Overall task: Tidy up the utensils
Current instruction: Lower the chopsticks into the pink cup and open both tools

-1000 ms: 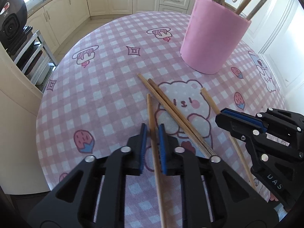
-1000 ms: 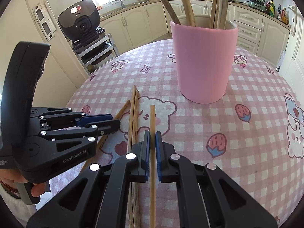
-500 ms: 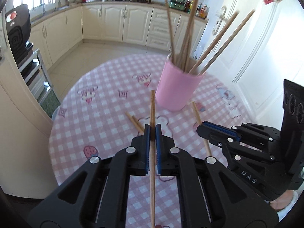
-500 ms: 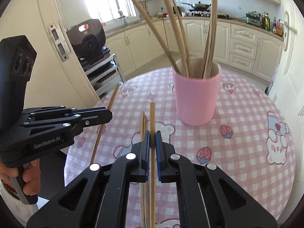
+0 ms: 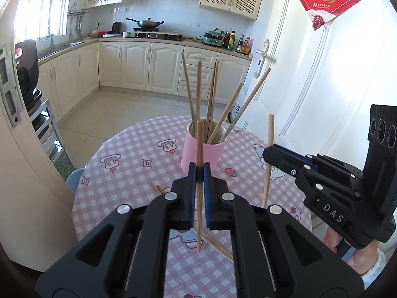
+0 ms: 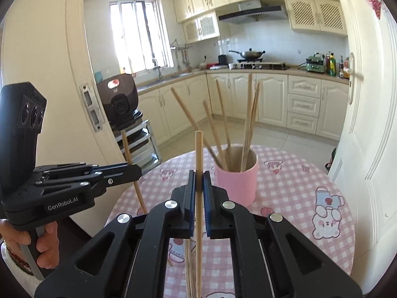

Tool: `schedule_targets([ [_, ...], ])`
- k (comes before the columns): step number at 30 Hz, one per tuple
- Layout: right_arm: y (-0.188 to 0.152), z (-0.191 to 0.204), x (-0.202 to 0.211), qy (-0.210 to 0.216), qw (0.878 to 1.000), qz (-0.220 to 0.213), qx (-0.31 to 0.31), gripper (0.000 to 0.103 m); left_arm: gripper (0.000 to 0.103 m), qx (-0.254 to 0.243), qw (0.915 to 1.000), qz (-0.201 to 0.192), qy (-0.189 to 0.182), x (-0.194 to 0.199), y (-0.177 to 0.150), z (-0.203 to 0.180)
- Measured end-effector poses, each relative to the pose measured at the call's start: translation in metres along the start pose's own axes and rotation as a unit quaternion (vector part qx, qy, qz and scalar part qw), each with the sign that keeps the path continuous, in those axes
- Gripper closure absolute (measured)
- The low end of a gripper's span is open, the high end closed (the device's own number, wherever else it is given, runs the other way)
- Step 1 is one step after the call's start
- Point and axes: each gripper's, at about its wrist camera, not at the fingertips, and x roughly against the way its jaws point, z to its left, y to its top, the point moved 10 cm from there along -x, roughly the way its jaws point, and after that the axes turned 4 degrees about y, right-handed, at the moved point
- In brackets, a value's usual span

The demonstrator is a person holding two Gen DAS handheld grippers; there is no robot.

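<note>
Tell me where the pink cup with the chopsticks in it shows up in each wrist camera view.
Left wrist view: pink cup at centre, just beyond the left claw.
Right wrist view: pink cup right of centre, beyond the right claw.
Shared landmark: the wok on the stove.

pink cup [image 5: 202,155], pink checked tablecloth [image 5: 129,173]

Both wrist views look forward and downward from above, sharing the pink cylindrical cup [image 5: 202,155] [image 6: 237,186]; each sees the other tool beside it.
</note>
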Motion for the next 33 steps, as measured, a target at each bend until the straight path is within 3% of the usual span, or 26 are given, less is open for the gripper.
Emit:
schedule_targets([
  [10, 0.028, -0.043, 0.017, -0.051, 0.995, -0.077, -0.035, 0.098, 0.097, 0.002, 0.9995, -0.032, -0.002, 0.005, 0.027, -0.002],
  [19, 0.068, -0.089, 0.013, -0.091, 0.984, -0.141, -0.057, 0.098, 0.097, 0.026, 0.9971, -0.072, -0.001, 0.009, 0.075, 0.013],
  [29, 0.119, -0.099, 0.003, -0.103, 0.974, -0.198, -0.037, 0.098, 0.097, 0.012, 0.9880, -0.154, 0.008, 0.029, 0.143, -0.002],
  [33, 0.133, -0.097, -0.006, -0.104, 0.972, -0.212, -0.022, 0.098, 0.097, 0.010, 0.9864, -0.164, 0.006, 0.021, 0.154, -0.007],
])
